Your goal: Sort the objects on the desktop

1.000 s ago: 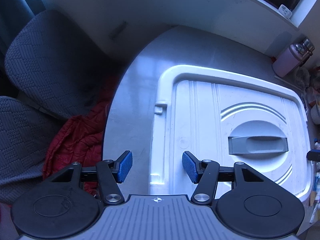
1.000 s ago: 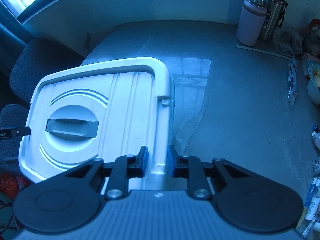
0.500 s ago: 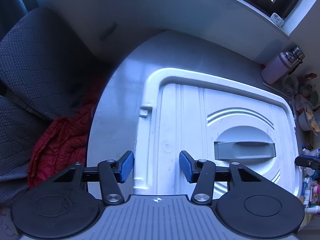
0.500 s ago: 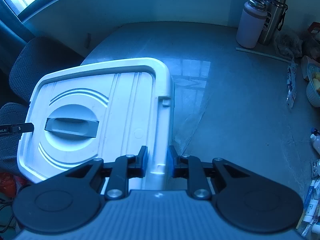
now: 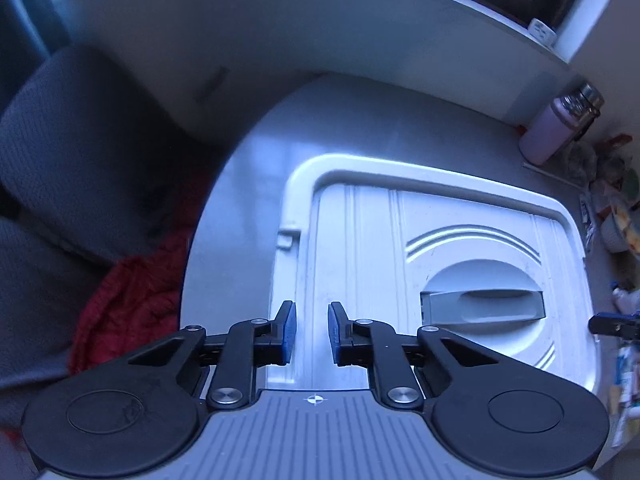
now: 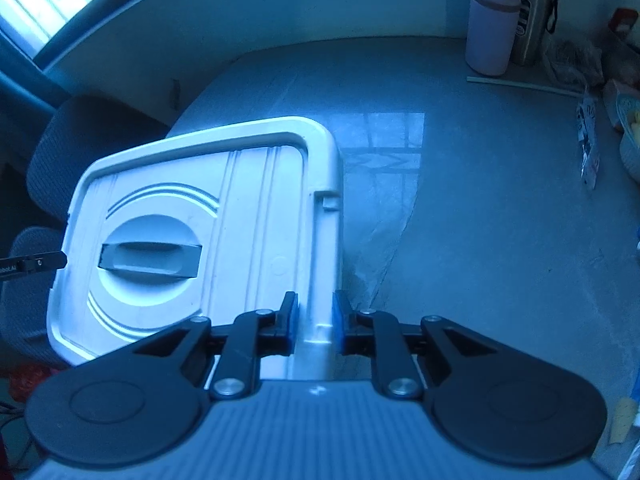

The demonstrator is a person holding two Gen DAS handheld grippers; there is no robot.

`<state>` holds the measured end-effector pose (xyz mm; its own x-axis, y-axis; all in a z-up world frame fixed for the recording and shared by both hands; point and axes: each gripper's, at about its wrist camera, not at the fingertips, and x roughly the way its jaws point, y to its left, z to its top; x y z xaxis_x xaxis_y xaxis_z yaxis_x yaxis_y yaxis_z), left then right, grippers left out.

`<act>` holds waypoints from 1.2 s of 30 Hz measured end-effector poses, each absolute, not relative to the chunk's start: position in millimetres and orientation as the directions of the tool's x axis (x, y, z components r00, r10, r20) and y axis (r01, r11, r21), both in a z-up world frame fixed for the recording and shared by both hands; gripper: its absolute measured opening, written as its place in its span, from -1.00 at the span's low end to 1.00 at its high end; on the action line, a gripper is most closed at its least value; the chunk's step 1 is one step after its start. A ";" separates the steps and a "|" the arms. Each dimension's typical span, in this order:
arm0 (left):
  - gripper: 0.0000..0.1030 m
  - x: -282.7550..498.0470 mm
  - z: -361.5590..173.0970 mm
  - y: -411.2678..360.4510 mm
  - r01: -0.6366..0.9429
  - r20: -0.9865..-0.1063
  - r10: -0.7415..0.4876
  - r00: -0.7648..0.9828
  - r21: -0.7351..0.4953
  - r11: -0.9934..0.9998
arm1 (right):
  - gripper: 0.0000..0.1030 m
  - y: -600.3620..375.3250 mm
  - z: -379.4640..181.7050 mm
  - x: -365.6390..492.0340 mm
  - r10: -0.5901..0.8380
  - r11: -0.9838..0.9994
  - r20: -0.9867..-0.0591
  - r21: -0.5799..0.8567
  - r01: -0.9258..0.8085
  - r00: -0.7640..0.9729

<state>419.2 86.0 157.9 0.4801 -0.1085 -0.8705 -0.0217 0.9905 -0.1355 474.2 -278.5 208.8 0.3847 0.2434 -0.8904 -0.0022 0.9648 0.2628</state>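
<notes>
A white plastic lid (image 5: 440, 240) with a grey recessed handle (image 5: 480, 308) lies over the left part of the grey table (image 6: 480, 240). My left gripper (image 5: 312, 330) straddles the lid's left rim. Its jaws are closing, and the blue pads meet the rim on both sides. In the right wrist view the same lid (image 6: 200, 200) shows, and my right gripper (image 6: 314, 320) is shut on its right rim, its jaws still closing a little tighter. What lies under the lid is hidden.
A lilac bottle (image 6: 490, 28) and a steel flask (image 6: 534, 12) stand at the table's far right corner. A bowl (image 6: 630, 140), packets and clutter line the right edge. A clear plastic sheet (image 6: 384, 248) lies beside the lid. A dark chair (image 5: 80, 160) with red cloth (image 5: 128, 300) stands left of the table.
The left gripper's jaws have come together from wide apart to a narrow gap around the lid's left rim. The right gripper has kept its hold on the right rim.
</notes>
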 end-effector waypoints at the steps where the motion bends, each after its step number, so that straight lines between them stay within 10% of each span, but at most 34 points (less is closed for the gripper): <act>1: -0.64 420.8 156.1 82.6 -0.020 -0.876 -0.088 0.474 -0.111 0.994 | -0.65 -277.4 209.0 473.5 0.240 0.966 -0.890 0.258 -0.005 0.388; 28: -0.45 424.1 154.3 78.2 -0.009 -0.886 0.002 0.464 -0.003 1.000 | -0.58 -257.0 210.6 461.3 0.143 0.984 -0.898 0.172 0.033 0.416; 33: -0.02 407.7 164.7 72.7 0.025 -0.854 0.015 0.520 0.033 0.999 | 0.09 -246.9 214.6 447.2 0.136 0.984 -0.884 0.172 0.041 0.448; 36: 0.08 394.9 170.0 74.0 0.026 -0.830 0.026 0.557 0.049 0.998 | 0.17 -235.2 220.6 434.2 0.116 0.989 -0.867 0.148 0.029 0.485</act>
